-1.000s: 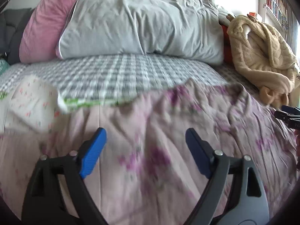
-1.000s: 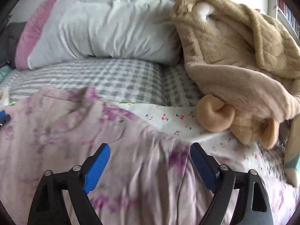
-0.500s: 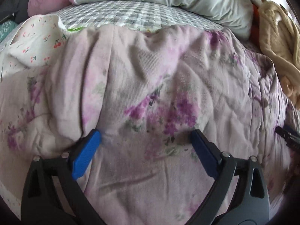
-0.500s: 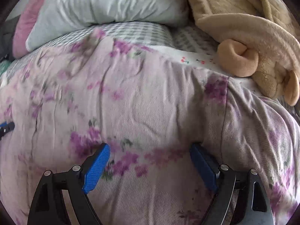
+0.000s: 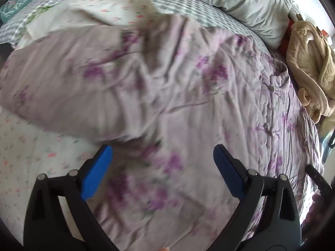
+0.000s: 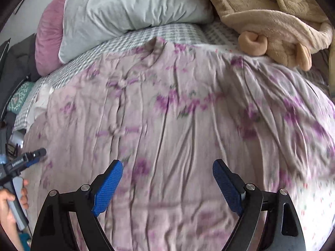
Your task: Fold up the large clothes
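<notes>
A large pink garment with purple flowers [image 5: 178, 96] lies spread front-up on the bed, its knot-button placket [image 6: 117, 115] running down the middle and its collar toward the pillows. My left gripper [image 5: 162, 167] is open and empty, hovering above the garment's left part near a sleeve. My right gripper [image 6: 167, 184] is open and empty above the garment's right half. The left gripper also shows at the left edge of the right wrist view [image 6: 31, 159].
A white cherry-print sheet [image 5: 31, 156] lies under the garment on a grey checked bed cover [image 6: 129, 41]. A grey pillow [image 6: 129, 6] and a pink pillow [image 6: 50, 35] are at the head. A beige fleece robe [image 6: 272, 14] is piled at the right.
Both grippers have risen and pulled back from the garment, so more of it shows spread out. Both stayed open.
</notes>
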